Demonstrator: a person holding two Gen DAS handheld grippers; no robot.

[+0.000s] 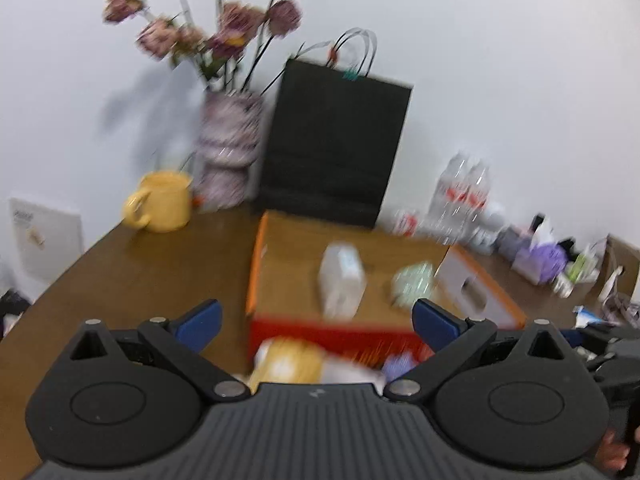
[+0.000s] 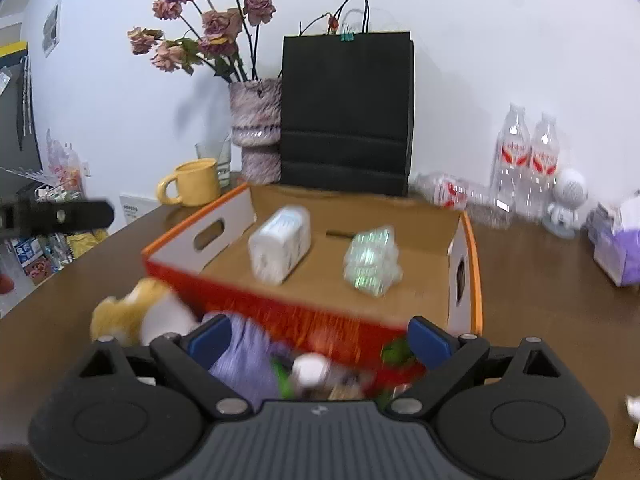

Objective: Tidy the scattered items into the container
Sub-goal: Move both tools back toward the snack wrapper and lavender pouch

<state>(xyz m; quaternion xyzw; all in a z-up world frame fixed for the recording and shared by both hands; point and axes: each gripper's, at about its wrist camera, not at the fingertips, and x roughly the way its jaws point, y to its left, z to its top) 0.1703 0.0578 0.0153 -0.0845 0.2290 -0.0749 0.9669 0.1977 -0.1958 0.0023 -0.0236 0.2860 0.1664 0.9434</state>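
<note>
Both claws are spread wide with nothing in them. The right claw (image 2: pixel 318 338) hangs over a blurry purple soft item (image 2: pixel 244 364) and a yellow-and-white plush toy (image 2: pixel 136 314) lying just in front of the orange cardboard tray (image 2: pixel 474 264). The left claw (image 1: pixel 316 322) faces that tray too. Inside it sit 2 packs: a white tissue pack (image 2: pixel 280 248) and a green shiny wrapped pack (image 2: pixel 370 260), all on the brown wooden bench (image 2: pixel 540 300).

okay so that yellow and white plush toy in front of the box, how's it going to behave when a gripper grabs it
The plush toy looks soft and fluffy, so it will probably squash between the fingers and flop rather than hold its shape. It is likely light for its size. Lying on the table against the box, it seems unlikely to roll.
</note>
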